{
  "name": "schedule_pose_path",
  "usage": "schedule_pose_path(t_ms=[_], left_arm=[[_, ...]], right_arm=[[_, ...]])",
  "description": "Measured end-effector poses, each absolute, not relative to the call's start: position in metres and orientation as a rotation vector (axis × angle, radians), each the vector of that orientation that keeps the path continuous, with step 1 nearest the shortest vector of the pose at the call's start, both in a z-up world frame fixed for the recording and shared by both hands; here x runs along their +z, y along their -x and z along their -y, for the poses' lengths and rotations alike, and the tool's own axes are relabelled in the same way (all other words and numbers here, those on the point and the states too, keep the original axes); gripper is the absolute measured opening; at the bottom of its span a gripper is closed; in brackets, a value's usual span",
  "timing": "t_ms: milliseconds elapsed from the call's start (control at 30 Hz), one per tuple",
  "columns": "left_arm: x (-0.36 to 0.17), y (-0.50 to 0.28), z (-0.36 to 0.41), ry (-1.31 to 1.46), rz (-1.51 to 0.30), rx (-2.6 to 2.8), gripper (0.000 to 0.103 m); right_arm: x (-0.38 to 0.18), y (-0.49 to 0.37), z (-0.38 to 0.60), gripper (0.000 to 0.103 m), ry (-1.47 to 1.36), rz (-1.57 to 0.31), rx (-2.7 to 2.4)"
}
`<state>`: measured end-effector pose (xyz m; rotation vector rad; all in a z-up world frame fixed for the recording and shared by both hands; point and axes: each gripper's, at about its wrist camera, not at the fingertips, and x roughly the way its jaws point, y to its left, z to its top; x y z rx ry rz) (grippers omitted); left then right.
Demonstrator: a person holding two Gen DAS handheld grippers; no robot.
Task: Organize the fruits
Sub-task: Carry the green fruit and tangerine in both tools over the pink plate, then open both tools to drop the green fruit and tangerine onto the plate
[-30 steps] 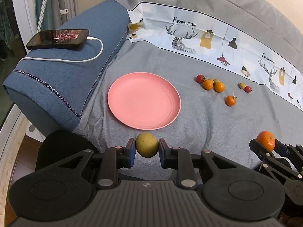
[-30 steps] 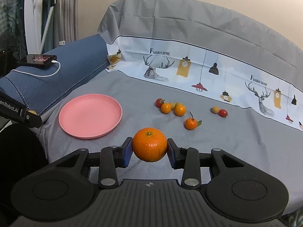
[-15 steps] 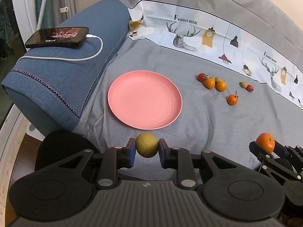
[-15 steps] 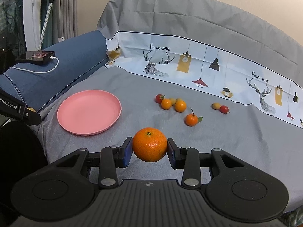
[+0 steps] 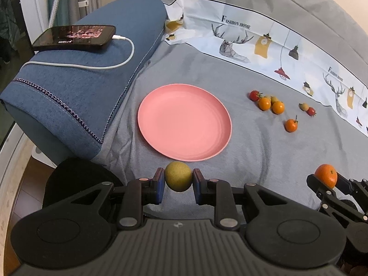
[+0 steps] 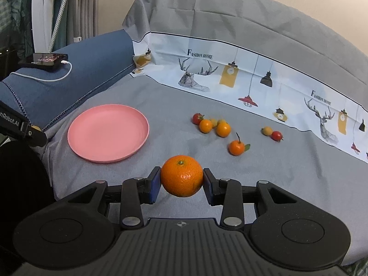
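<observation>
Left tongs [image 5: 178,180] clamped on the yellow-green fruit [image 5: 178,176], right tongs [image 6: 181,182] clamped on the orange [image 6: 181,175]. Over the last second both views slid slightly nearer the pink plate [image 5: 161,96]; grips unchanged. Left fruit now hangs just short of the plate's near rim, orange further right and nearer me. Plate is bare, small fruits [image 6: 215,125] loose on the grey cover [image 5: 253,151] far right. Reads as carry phase, drops into the plate next.

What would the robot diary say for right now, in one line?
left tongs: shut on green fruit | right tongs: shut on orange | pink plate: holds nothing | small fruits: on cloth
</observation>
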<state>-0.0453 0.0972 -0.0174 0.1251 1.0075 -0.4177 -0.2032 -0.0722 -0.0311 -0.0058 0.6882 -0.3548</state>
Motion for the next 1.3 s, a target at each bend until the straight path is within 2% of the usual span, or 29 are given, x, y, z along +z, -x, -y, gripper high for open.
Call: schedule_pose_path(t_ms=[400,1300], left_arm=[[-0.029,-0.01,-0.083,-0.097,-1.046,-0.4,0.028],[-0.106,-0.106,-0.034,-0.185,-1.174,-0.375,0.028]], right_arm=[[-0.035,0.139,0.075,0.04,-0.068,-0.718,-0.263],[-0.099,0.023,0.076,0.04,0.012,-0.814,-0.103]])
